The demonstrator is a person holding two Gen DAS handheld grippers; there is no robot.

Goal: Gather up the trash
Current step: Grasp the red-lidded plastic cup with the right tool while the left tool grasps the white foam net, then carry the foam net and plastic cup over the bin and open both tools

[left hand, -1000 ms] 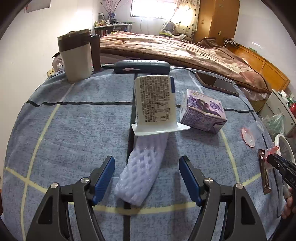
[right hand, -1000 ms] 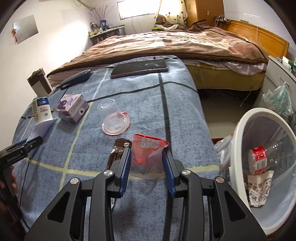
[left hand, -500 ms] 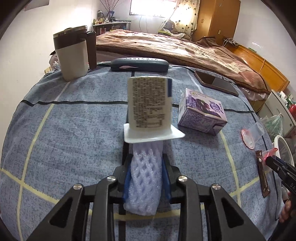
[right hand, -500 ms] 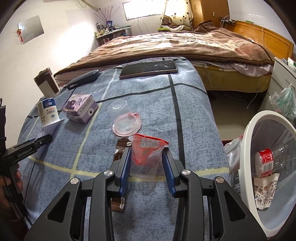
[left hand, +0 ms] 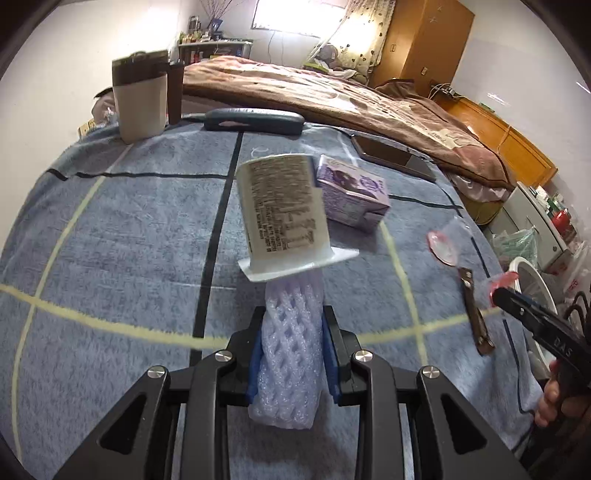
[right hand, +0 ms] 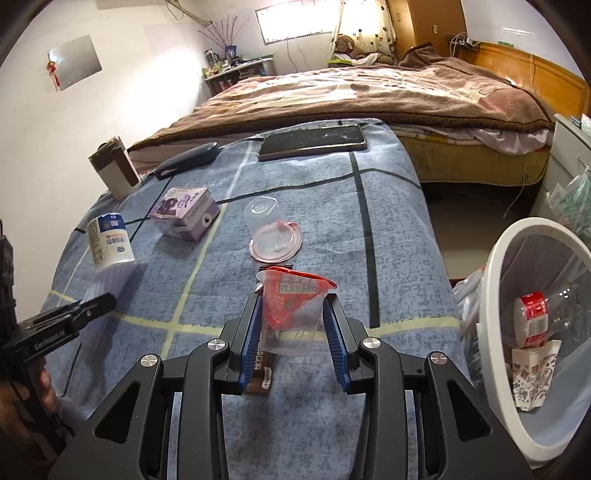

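Since one second ago, left gripper closed its jaws on the foam net sleeve, raising the yogurt cup. Right gripper grips a plastic cup; the bin lies to its right.

Daylight is admitted through a blown-out window at the back, and the room is evenly lit. Straight lines are bowed by fisheye distortion, with dark vignetted corners. The cup is slightly smeared by motion blur.
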